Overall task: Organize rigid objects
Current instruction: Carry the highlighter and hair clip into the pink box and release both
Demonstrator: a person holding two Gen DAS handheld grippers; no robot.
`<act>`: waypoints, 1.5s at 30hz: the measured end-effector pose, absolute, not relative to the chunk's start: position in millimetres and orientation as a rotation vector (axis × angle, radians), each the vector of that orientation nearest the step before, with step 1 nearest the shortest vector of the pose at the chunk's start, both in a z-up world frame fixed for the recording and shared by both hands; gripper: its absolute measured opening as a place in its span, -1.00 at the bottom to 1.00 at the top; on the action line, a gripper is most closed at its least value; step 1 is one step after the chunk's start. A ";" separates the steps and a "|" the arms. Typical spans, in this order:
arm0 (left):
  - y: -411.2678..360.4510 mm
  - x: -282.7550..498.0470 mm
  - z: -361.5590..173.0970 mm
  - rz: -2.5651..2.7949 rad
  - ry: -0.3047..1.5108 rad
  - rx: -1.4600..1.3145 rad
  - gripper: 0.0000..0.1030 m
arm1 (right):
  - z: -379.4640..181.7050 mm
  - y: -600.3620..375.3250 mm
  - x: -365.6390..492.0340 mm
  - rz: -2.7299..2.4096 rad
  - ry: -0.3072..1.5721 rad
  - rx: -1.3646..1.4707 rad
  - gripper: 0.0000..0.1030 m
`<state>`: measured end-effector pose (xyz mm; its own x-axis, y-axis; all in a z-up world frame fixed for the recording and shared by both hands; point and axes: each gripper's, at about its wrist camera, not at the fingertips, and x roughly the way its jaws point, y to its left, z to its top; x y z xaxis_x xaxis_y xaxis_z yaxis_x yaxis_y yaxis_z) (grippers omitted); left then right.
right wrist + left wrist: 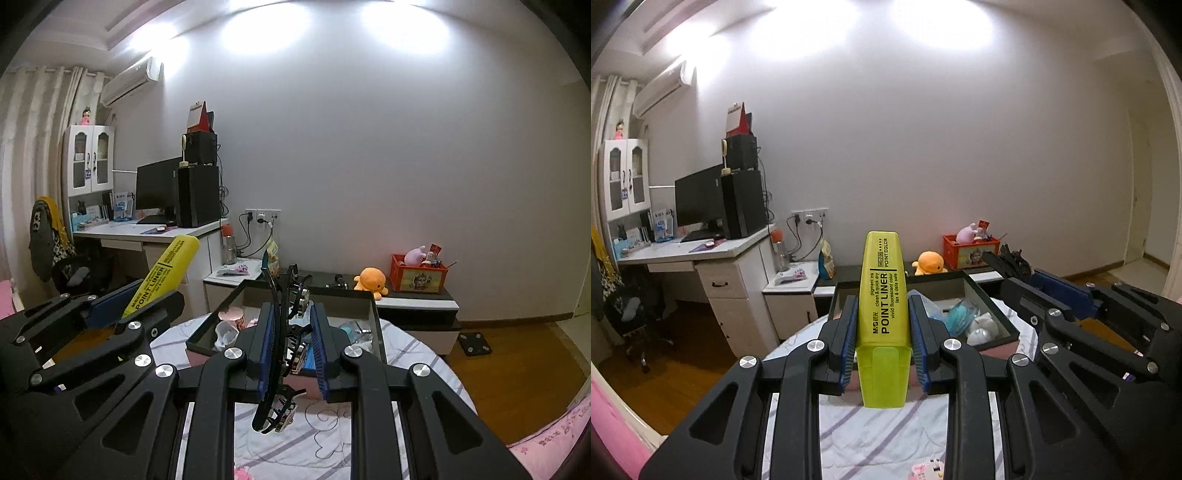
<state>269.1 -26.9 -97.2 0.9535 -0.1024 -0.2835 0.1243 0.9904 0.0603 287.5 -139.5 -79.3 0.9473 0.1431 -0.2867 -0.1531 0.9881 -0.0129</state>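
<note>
My left gripper is shut on a yellow highlighter marker, which stands upright between the blue pads, above the bed. It also shows in the right wrist view at the left. My right gripper is shut on a black hair clip with metal teeth, held upright. It shows in the left wrist view at the right. Both are held just in front of an open dark box that holds a pink cup and small items.
The box rests on a round, striped bedsheet surface. Behind it is a low black-and-white cabinet with an orange plush and a red crate. A desk with a monitor stands at the left. Wood floor lies at the right.
</note>
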 end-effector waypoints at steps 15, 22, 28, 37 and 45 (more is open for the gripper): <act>-44.0 367.8 -99.4 -0.146 0.353 0.150 -0.48 | -76.4 -144.3 366.5 0.142 0.326 -0.073 -0.61; -56.4 448.1 -139.2 -0.175 0.525 0.175 -0.48 | -101.3 -149.0 430.8 0.139 0.434 -0.104 -0.61; -59.0 483.4 -180.5 -0.145 0.635 0.200 -0.47 | -144.7 -152.0 473.8 0.162 0.580 -0.093 -0.61; -47.2 487.8 -179.9 -0.079 0.612 0.210 -0.06 | -156.3 -158.9 480.2 0.185 0.608 -0.063 -0.57; -27.0 450.3 -148.4 -0.031 0.535 0.162 0.62 | -128.8 -166.1 457.1 0.164 0.539 -0.038 0.12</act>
<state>450.3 -27.0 -148.4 0.8601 0.0123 -0.5099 0.0720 0.9868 0.1452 457.1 -166.1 -128.8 0.8452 0.1456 -0.5142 -0.1657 0.9862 0.0069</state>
